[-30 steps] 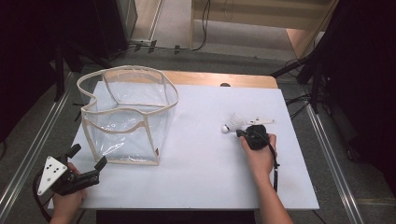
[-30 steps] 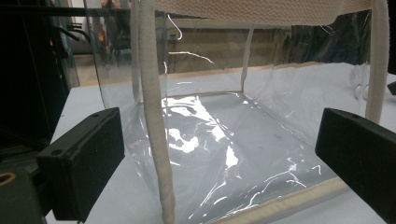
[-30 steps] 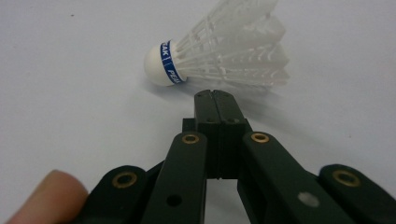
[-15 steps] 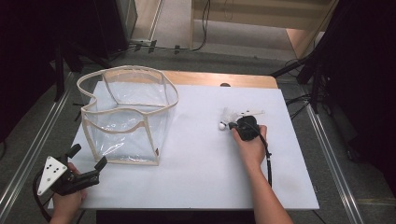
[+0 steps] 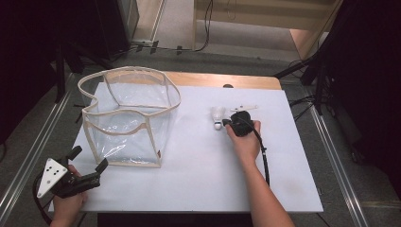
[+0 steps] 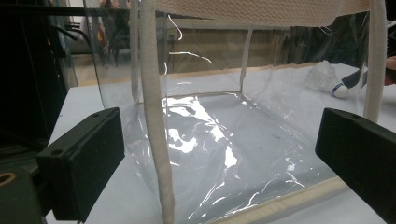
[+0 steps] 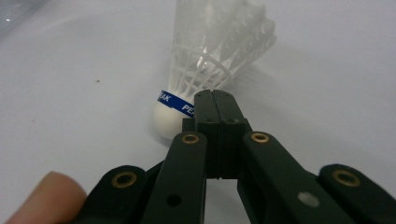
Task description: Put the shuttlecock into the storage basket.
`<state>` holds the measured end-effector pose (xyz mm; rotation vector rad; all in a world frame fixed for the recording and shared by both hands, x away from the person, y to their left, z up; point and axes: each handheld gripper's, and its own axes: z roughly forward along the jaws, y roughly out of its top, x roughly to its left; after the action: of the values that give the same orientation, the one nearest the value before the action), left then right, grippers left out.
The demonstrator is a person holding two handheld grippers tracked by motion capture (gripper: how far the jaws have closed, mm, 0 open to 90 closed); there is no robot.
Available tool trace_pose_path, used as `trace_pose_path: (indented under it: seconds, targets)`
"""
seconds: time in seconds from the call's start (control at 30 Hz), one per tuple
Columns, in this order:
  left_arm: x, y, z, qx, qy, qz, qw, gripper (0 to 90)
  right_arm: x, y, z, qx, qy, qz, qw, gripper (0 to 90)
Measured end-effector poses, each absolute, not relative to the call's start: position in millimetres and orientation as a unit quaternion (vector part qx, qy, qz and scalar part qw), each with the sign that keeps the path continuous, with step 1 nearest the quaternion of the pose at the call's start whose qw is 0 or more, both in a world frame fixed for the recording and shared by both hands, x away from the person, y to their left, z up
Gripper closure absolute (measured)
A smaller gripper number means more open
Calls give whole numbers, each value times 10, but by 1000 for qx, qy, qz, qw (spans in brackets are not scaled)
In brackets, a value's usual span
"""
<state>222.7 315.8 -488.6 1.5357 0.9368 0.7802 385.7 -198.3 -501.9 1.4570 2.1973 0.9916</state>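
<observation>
White table (image 5: 189,189), wooden strip along far edge. Clear plastic bag (image 5: 127,118) with cream fabric trim standing open near far-left corner of table, mouth up, nothing visible inside. White shuttlecock (image 5: 218,116) lying on table right of centre, toward far edge, well apart from bag; cork end toward near edge in high view. Blue band with white lettering around cork, seen in right gripper view (image 7: 177,102).

Right claw (image 5: 227,123) at shuttlecock's cork end, held by right hand (image 5: 246,139), forearm coming in from near edge. In right gripper view, right claw (image 7: 215,100) pressed together, both jaws meeting flat with no gap, tips right at blue band where feathers meet cork. Cannot tell whether tips pinch any of shuttlecock or just touch it; no part visible between jaws. Fingertip (image 7: 44,198) at bottom-left of that view. Small white strip-like object (image 5: 243,108) on table just beyond right claw, too small to identify.

Left claw (image 5: 87,163) near near-left corner of table, held by left hand (image 5: 68,203), grey three-cornered plate (image 5: 49,171) on top. Jaws spread wide, nothing between, pointing toward bag's near side. In left gripper view, left claw (image 6: 219,154) jaws wide apart, bag (image 6: 224,140) just ahead, cream corner seam (image 6: 156,130) upright between jaws; shuttlecock (image 6: 334,84) visible through plastic, far right.
</observation>
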Motion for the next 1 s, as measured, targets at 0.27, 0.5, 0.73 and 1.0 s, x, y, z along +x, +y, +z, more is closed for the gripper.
trace_pose_path:
  seconds: [0.27, 0.5, 0.73, 1.0]
  targets:
    - [2229, 3160, -4886, 650, 397, 330, 558, 21, 3873, -1840, -5014, 486, 783, 357, 156, 874]
    - [2231, 3162, -4886, 649, 398, 329, 559, 21, 3822, -1740, -4977, 473, 786, 365, 158, 874]
    - [2232, 3164, -4887, 648, 399, 328, 560, 21, 3740, -1688, -4846, 438, 796, 387, 158, 730]
    - [2233, 3163, -4886, 648, 399, 328, 560, 21, 3622, -1670, -4772, 355, 844, 377, 138, 249]
